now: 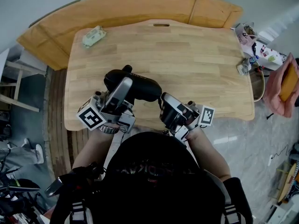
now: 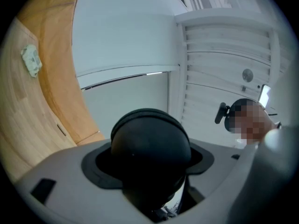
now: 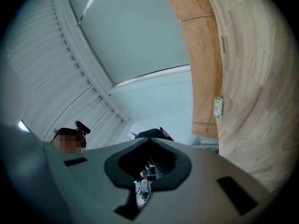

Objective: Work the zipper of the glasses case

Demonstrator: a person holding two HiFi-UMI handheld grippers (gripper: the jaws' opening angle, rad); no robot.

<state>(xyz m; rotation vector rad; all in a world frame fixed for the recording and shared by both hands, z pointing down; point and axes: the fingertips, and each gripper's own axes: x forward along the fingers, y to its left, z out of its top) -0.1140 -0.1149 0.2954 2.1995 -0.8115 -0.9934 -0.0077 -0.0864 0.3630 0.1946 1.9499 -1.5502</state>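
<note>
A black glasses case (image 1: 140,85) hangs above the near edge of the wooden table (image 1: 196,59). My left gripper (image 1: 126,82) is shut on its left part; in the left gripper view the case's rounded end (image 2: 150,148) fills the gap between the jaws. My right gripper (image 1: 162,98) meets the case's right end. In the right gripper view a small metal zipper pull (image 3: 147,171) sits pinched between the shut jaws, with a bit of the black case (image 3: 152,134) showing beyond them. Both grippers tilt upward.
A pale green packet (image 1: 94,36) lies at the table's far left corner. A curved orange-brown panel (image 1: 117,8) runs behind the table. Small clutter (image 1: 254,45) sits off the right edge. White slatted doors (image 2: 224,55) stand beyond.
</note>
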